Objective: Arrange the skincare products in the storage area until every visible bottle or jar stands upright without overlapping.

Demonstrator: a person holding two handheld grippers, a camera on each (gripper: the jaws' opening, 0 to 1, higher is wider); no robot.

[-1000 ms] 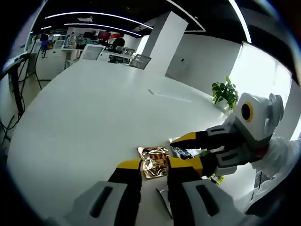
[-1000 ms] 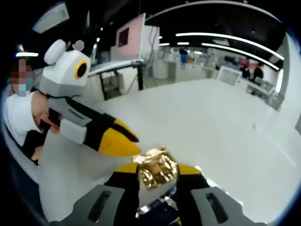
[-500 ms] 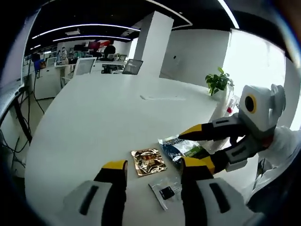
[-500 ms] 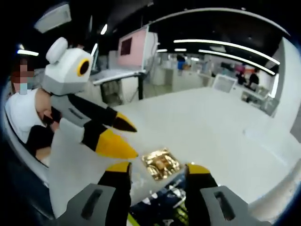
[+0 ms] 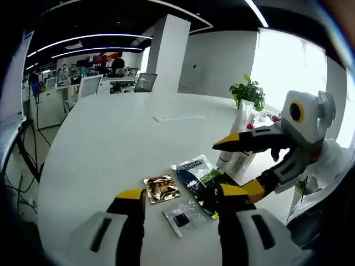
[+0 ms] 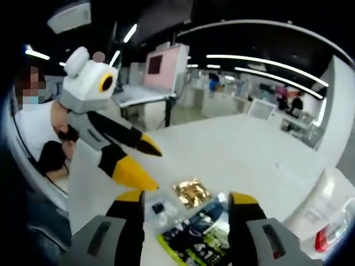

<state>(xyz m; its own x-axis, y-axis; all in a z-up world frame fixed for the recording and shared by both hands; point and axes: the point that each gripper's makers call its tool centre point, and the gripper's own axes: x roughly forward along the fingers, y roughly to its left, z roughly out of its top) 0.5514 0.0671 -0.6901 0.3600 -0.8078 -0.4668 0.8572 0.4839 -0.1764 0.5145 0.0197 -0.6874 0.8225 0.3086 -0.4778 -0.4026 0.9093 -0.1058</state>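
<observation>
A gold foil sachet (image 5: 161,187) (image 6: 191,191) lies flat on the white table (image 5: 111,138). Beside it are a small clear sachet with a black square (image 5: 182,213) (image 6: 158,209) and dark blue-green packets (image 5: 199,174) (image 6: 202,235). My left gripper (image 5: 180,194) hovers open above and short of the sachets, holding nothing. My right gripper (image 6: 186,198) is open too, with the gold sachet seen between its jaws but apart from them. The right gripper (image 5: 230,166) reaches in from the right, and the left gripper (image 6: 153,166) from the left. A white bottle (image 5: 236,158) (image 6: 327,205) stands upright near the packets.
A potted plant (image 5: 247,91) and red-capped bottles (image 5: 255,116) stand at the table's far right side. A red-capped bottle (image 6: 324,238) sits low beside the white one. A person in white (image 6: 33,127) is at the table's edge. Office desks and chairs (image 5: 89,83) lie beyond.
Both grippers, narrow around the gold sachet a second ago, have opened and pulled back. The sachet now lies on the table, and more of the packets and bottles has come into view.
</observation>
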